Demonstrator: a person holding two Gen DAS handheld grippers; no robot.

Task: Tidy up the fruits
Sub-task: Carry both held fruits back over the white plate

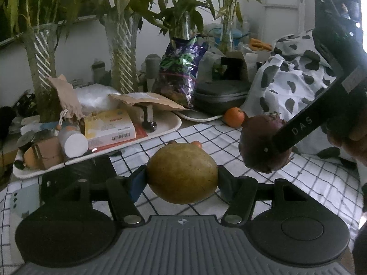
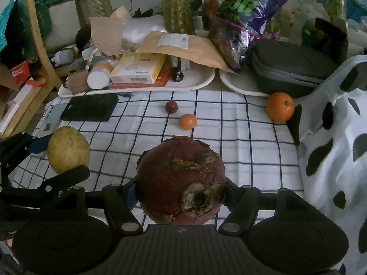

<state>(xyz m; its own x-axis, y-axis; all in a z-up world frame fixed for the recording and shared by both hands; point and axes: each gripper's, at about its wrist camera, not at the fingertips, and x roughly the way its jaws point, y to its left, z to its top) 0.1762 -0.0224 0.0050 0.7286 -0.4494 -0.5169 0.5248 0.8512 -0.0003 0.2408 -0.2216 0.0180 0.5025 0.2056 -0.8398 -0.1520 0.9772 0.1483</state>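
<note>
My left gripper (image 1: 182, 178) is shut on a yellow-green mango (image 1: 182, 174), held above the checked cloth (image 1: 309, 183); the same mango (image 2: 68, 152) shows at the left of the right wrist view. My right gripper (image 2: 181, 190) is shut on a dark red dragon fruit (image 2: 181, 178), also seen as the dragon fruit (image 1: 263, 144) at the right of the left wrist view. On the cloth lie a big orange (image 2: 280, 106), a small orange (image 2: 188, 121) and a small dark red fruit (image 2: 171, 106). The big orange (image 1: 234, 117) sits far back.
A white tray (image 2: 199, 81) piled with boxes, a bottle and paper bags lines the back left. A second tray holds a grey case (image 2: 291, 68). A black pad (image 2: 90, 108) lies at the cloth's left. A spotted white cloth (image 2: 339, 149) rises on the right. Plants stand behind.
</note>
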